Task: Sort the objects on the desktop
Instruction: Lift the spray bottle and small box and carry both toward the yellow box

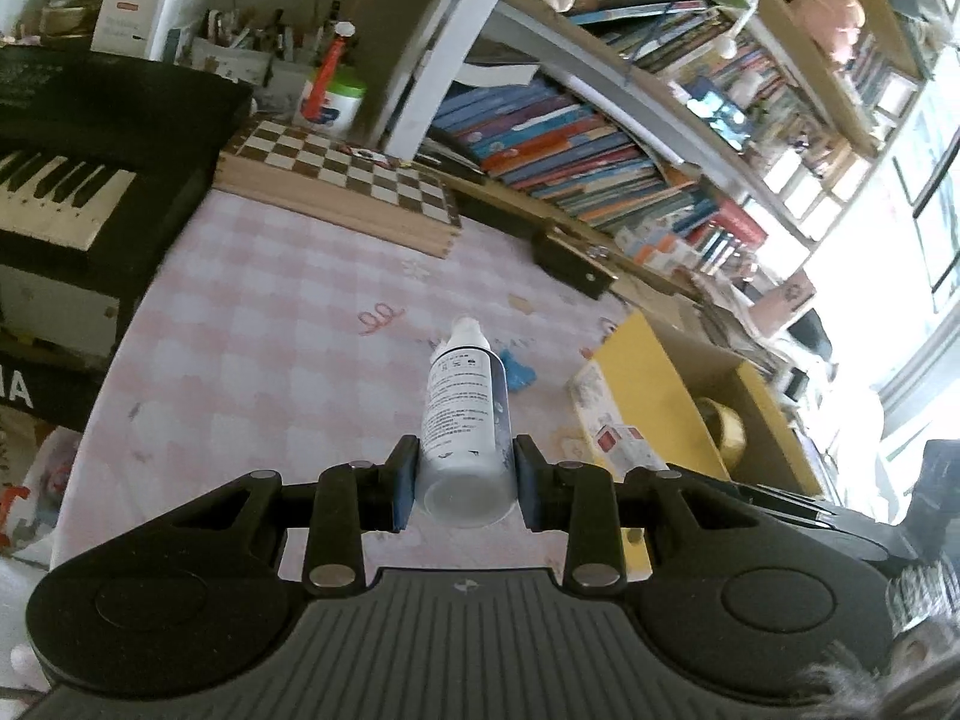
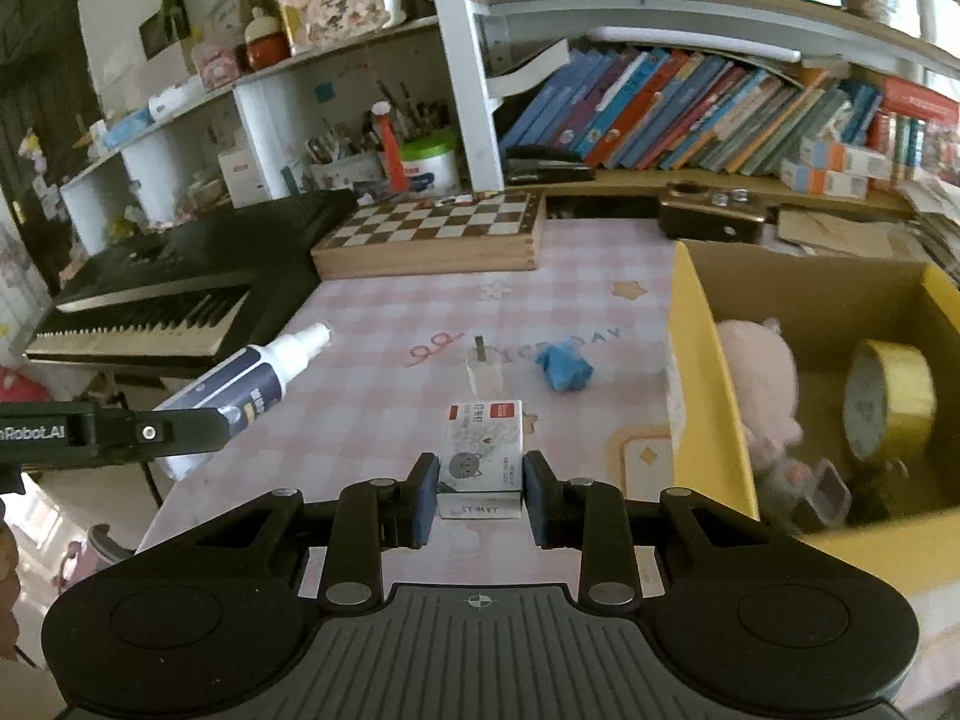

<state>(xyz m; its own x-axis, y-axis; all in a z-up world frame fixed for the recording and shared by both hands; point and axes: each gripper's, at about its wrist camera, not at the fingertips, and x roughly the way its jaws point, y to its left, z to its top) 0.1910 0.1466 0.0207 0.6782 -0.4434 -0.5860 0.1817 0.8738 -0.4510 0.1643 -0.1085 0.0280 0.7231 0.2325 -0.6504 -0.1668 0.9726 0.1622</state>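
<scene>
The left gripper [image 1: 462,483] is clamped on the base of a spray bottle [image 1: 465,414], held above the desk [image 1: 270,324]. The bottle is white with a dark blue label band, printed text and a white cap, its nozzle pointing away from the camera. The right gripper [image 2: 480,501] is closed on a small box [image 2: 483,450], also held off the desk; the box is white with a grey cat drawing and a red patch at its far end. On the pink checked desk beyond lie a blue lump [image 2: 564,366] and a small white plug [image 2: 485,369]. A yellow cardboard box [image 2: 696,360] at the desk's right edge holds a pink plush toy [image 2: 762,384] and a gold tape roll [image 2: 891,399]. A chessboard [image 2: 438,228] sits at the far edge, a keyboard [image 2: 168,300] at the left.
</scene>
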